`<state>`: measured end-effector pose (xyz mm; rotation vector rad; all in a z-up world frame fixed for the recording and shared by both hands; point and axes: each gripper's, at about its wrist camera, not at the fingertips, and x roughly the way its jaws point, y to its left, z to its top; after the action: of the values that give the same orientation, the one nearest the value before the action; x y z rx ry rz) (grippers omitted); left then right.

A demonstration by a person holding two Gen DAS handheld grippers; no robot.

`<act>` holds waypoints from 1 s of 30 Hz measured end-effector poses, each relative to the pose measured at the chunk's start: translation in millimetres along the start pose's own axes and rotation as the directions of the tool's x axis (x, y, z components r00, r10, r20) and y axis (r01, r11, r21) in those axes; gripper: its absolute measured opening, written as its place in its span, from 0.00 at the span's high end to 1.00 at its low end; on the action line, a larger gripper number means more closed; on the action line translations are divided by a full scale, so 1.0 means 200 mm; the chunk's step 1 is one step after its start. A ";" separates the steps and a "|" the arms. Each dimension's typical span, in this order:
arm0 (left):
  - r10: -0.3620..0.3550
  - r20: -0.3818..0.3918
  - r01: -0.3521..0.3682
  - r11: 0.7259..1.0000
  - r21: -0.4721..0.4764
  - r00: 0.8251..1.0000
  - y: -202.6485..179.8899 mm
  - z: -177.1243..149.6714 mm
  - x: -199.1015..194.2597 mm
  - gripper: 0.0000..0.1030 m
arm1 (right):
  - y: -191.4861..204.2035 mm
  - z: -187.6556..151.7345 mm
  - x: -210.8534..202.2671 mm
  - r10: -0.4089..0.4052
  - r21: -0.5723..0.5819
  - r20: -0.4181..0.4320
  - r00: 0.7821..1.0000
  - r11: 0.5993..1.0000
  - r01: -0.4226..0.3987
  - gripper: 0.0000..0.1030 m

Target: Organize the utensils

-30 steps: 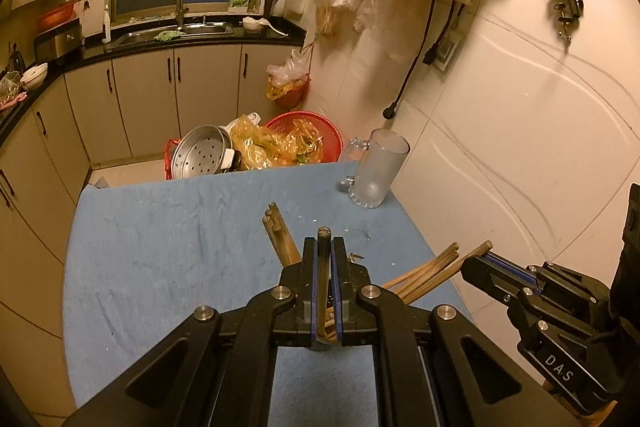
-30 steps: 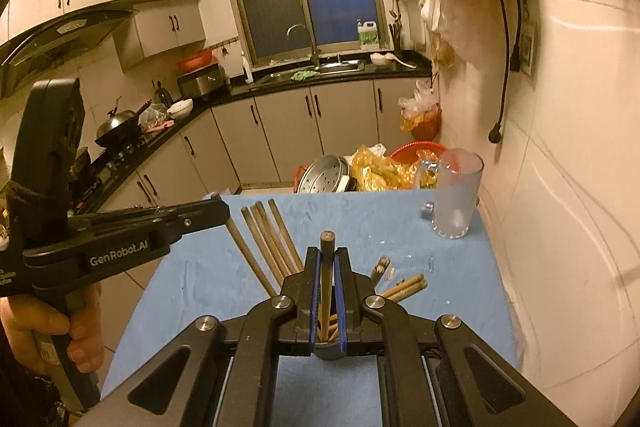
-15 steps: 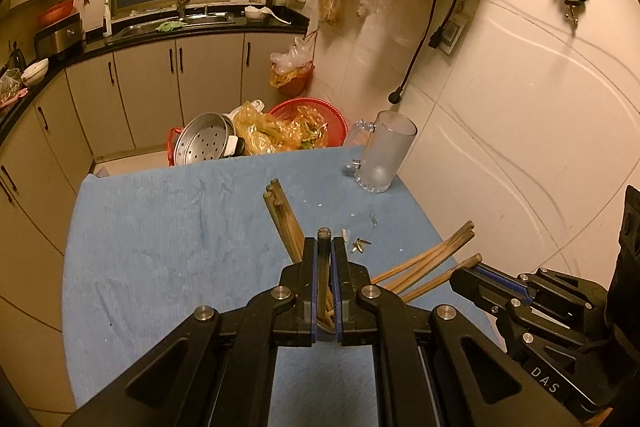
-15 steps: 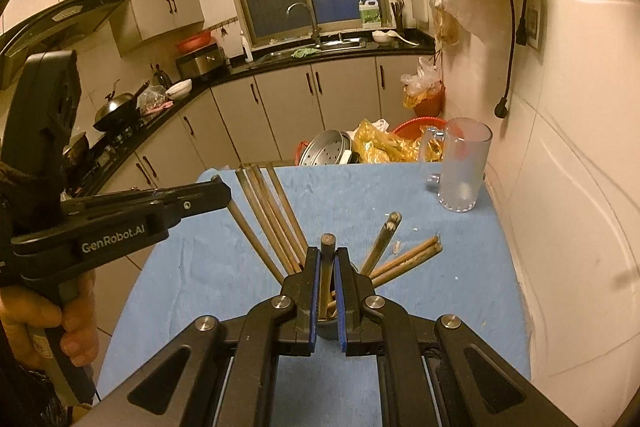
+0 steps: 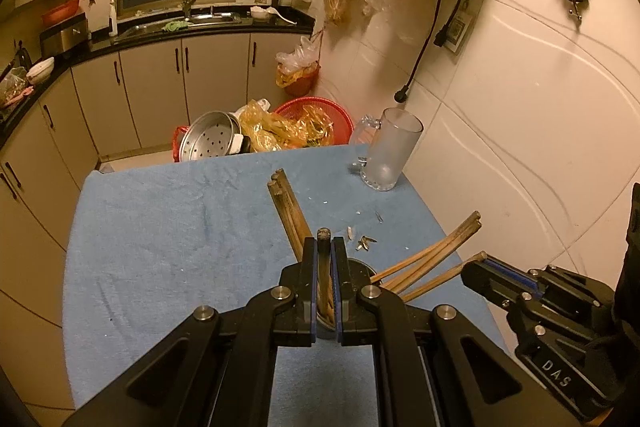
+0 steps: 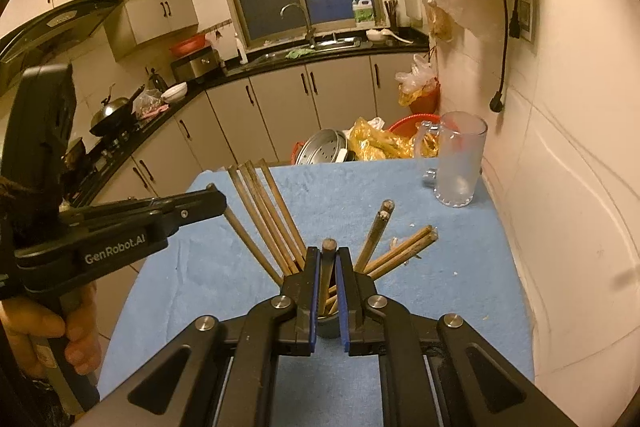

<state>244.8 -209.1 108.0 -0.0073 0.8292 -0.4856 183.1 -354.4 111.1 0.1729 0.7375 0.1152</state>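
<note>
I'm seating the last chopsticks in the holder (image 5: 365,267), which stands on the blue-covered table (image 5: 180,227) towards its near edge, right of middle. My left tongs (image 5: 324,259) are pressed together on a dark chopstick (image 5: 323,241), and my right tongs (image 6: 329,267) are pinching another stick (image 6: 328,251) – both angling down towards the cup. The other chopsticks (image 6: 264,219) are fanning out of it (none seems loose on the cloth). The glass mug (image 5: 390,155) stands well apart at the far right corner. Next, I judge, both pairs need opening gently – each stick must slide in without tipping the cup.
</note>
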 end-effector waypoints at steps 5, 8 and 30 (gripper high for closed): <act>0.005 0.044 -0.006 1.000 0.022 0.999 -0.04 -0.06 -0.07 0.94 | 0.00 -0.04 -0.07 -0.008 -0.006 0.024 1.000 1.000 0.008 0.83; 0.018 0.076 -0.021 0.999 0.041 0.997 -0.05 -0.11 -0.10 0.93 | 0.01 -0.09 -0.11 -0.007 -0.013 0.035 0.999 1.000 0.007 0.77; 0.235 0.275 -0.228 0.972 -0.059 0.932 -0.03 -0.97 -0.21 0.02 | -0.02 -0.97 -0.29 -0.088 -0.048 0.205 0.975 0.994 0.100 0.17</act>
<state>81.1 -161.4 6.3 -0.0023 0.5480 -0.2423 9.0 -345.8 7.5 0.0923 0.5374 0.0277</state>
